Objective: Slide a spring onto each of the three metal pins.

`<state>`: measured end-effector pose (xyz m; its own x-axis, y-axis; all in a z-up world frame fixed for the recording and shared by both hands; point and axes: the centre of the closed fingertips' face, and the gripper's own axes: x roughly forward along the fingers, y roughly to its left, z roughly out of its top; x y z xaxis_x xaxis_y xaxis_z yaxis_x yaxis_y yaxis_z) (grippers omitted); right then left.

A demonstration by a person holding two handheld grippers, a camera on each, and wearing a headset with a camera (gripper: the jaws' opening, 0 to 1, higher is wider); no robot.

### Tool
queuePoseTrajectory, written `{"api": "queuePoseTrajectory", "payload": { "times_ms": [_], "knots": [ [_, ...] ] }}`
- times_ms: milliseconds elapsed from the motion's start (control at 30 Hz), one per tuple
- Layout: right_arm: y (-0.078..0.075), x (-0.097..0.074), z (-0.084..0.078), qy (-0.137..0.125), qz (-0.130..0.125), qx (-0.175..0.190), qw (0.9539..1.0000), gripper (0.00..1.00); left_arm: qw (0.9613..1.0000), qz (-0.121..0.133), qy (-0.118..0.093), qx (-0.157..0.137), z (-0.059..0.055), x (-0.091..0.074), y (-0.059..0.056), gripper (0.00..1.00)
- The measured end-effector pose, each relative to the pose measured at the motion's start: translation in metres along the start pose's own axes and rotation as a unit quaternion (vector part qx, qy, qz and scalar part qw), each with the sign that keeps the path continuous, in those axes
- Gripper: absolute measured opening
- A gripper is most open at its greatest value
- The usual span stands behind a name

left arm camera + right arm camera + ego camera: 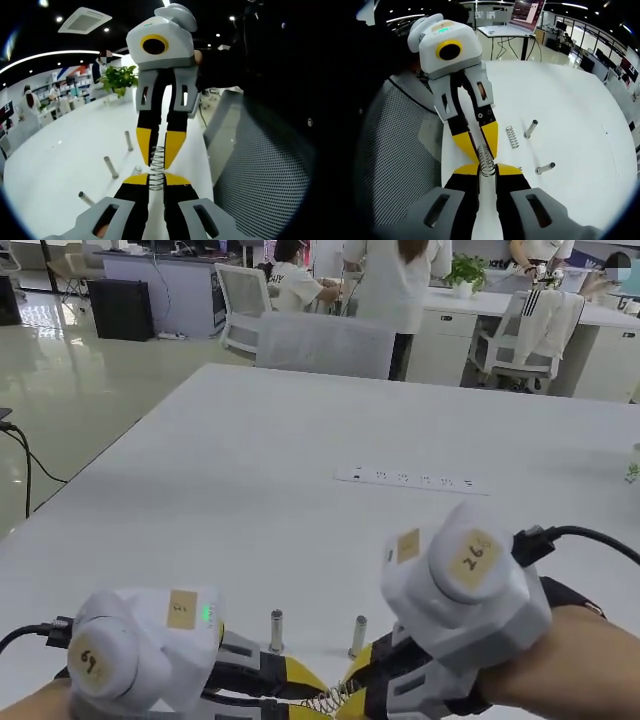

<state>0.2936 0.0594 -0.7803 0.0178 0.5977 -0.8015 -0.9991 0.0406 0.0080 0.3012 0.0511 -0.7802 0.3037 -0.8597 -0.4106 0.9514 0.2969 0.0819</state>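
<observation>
One spring is held at both ends, just above the white table. My left gripper is shut on its near end and my right gripper on the far end, yellow tips almost touching. The right gripper view has the same spring between my right gripper and my left gripper. Three upright metal pins stand bare to the left: a far pin, a middle pin and a near pin. A loose spring lies by one pin. The head view shows two pins behind the spring.
A flush socket strip sits mid-table. A grey mesh chair is close behind the table's near edge. Another chair stands at the far side, with people and desks beyond.
</observation>
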Motion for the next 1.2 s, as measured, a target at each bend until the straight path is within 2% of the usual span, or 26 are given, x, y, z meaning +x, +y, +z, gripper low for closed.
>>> {"api": "queuePoseTrajectory", "payload": {
  "times_ms": [500,833,1000,1200],
  "knots": [
    [0.005,0.002,0.018,-0.003,0.006,-0.023,0.9997,0.08,1.0,-0.002,0.002,-0.001,0.0,0.001,-0.001,0.02],
    [0.005,0.003,0.018,0.02,0.011,-0.035,0.9991,0.08,1.0,0.0,-0.001,-0.005,0.0,0.0,-0.001,0.02],
    [0.003,0.004,0.021,0.028,0.015,-0.041,0.9986,0.08,0.9998,0.005,-0.006,-0.018,0.001,-0.002,0.001,0.03],
    [-0.001,0.004,0.022,0.035,0.015,-0.046,0.9982,0.08,0.9995,0.013,-0.01,-0.028,-0.001,-0.006,0.004,0.09]
  ]
}}
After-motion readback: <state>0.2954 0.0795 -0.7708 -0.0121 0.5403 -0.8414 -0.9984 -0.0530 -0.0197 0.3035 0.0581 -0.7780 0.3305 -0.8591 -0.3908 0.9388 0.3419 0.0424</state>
